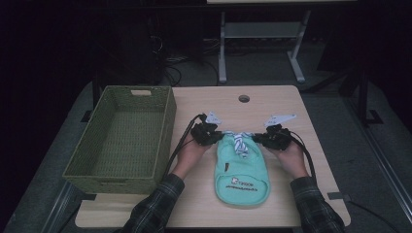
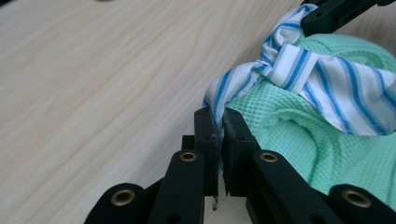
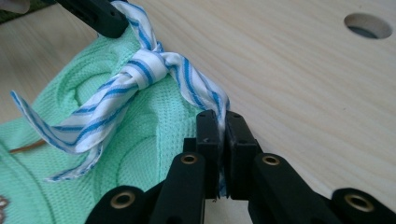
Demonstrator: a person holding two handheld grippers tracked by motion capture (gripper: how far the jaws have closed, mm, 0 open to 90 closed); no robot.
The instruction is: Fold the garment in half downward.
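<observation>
Pale wooden counter (image 1: 272, 104), dark room. Left gripper (image 1: 208, 133) and right gripper (image 1: 274, 136) each clamp the blue-striped white collar (image 1: 239, 140) of a mint knit garment (image 1: 243, 177); woven green basket (image 1: 124, 141) left of it.

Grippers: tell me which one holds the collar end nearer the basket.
The left gripper. It pinches the striped collar at the garment's basket-side corner, next to the woven basket; the right gripper holds the opposite end, farther from it.

A lab: bare wooden table (image 1: 272, 104), floor cables (image 1: 170, 68), dark surroundings
</observation>
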